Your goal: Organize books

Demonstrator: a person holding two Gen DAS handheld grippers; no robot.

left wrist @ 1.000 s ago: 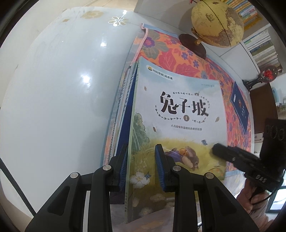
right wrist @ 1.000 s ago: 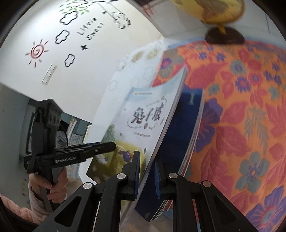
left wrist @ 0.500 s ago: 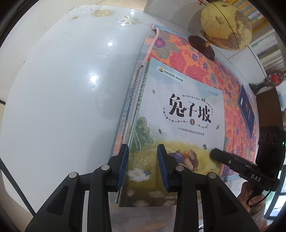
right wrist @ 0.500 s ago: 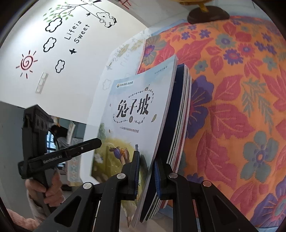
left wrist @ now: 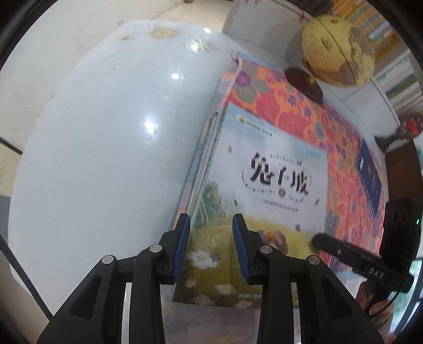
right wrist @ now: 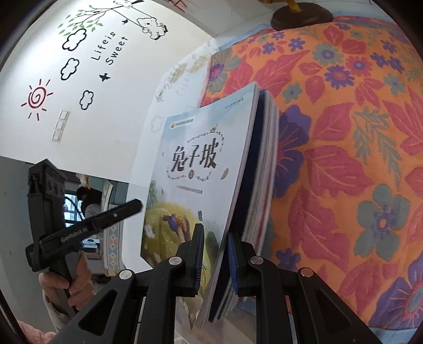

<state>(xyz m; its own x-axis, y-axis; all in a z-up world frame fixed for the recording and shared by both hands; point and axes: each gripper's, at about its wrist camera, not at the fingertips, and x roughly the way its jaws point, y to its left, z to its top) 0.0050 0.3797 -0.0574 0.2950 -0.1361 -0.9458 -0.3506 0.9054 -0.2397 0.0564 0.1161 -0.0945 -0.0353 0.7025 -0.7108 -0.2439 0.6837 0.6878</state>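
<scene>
A stack of thin books lies at the left border of the orange flowered cloth [left wrist: 280, 105]. On top is a pale blue rabbit picture book [left wrist: 264, 185] [right wrist: 195, 158], with a dark blue book under it. My right gripper [right wrist: 215, 254] is shut on the stack's near edge, one pad on the rabbit cover and one under the books; in the left wrist view it [left wrist: 314, 240] sits at the stack's right corner. My left gripper [left wrist: 211, 248] hovers over the near left corner, pads apart and not pressing. In the right wrist view it [right wrist: 137, 203] stops just short of the books.
A glossy white table [left wrist: 105, 145] spreads to the left of the cloth. A yellow globe [left wrist: 338, 47] on a dark base [right wrist: 301, 16] stands at the back. A small dark blue book [left wrist: 368, 172] lies at the cloth's right side. Shelves of books [left wrist: 396, 79] stand behind, and a person's hand [right wrist: 76, 280] holds the left handle.
The left jaws have widened a little. The rabbit book, earlier held apart from the dark blue book, has come down onto the stack. The right gripper stays shut.
</scene>
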